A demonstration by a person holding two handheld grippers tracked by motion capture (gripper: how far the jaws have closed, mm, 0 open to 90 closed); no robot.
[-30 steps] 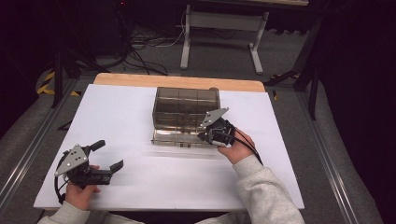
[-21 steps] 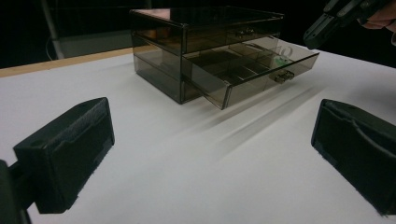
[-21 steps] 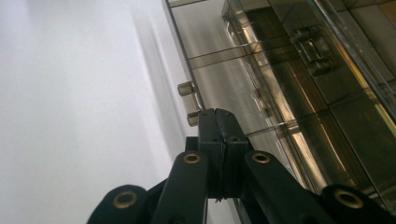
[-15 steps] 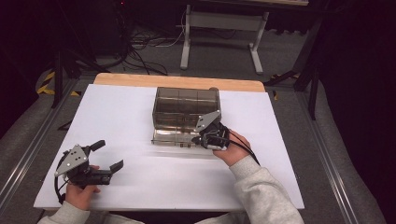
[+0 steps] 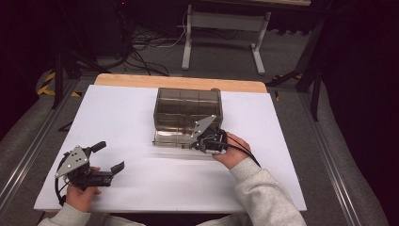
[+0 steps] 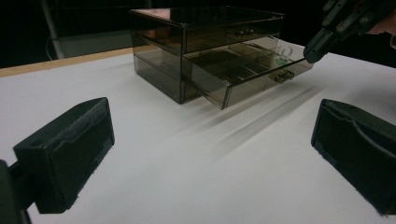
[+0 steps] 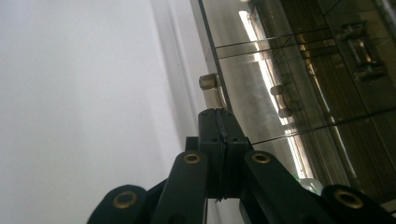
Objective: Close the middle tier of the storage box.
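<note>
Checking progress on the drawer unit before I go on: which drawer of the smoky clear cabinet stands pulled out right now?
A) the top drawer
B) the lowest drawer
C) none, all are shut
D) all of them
B: in the left gripper view the lowest drawer juts forward of the cabinet, while the drawers above sit flush; the shut right gripper is at its front edge.

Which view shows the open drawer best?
Left gripper view: the drawer sticks out of the smoky box, dividers and handle visible. The high view shows it small, partly behind the right claw. The right gripper view gives a tilted close-up of its front and handle.
</note>
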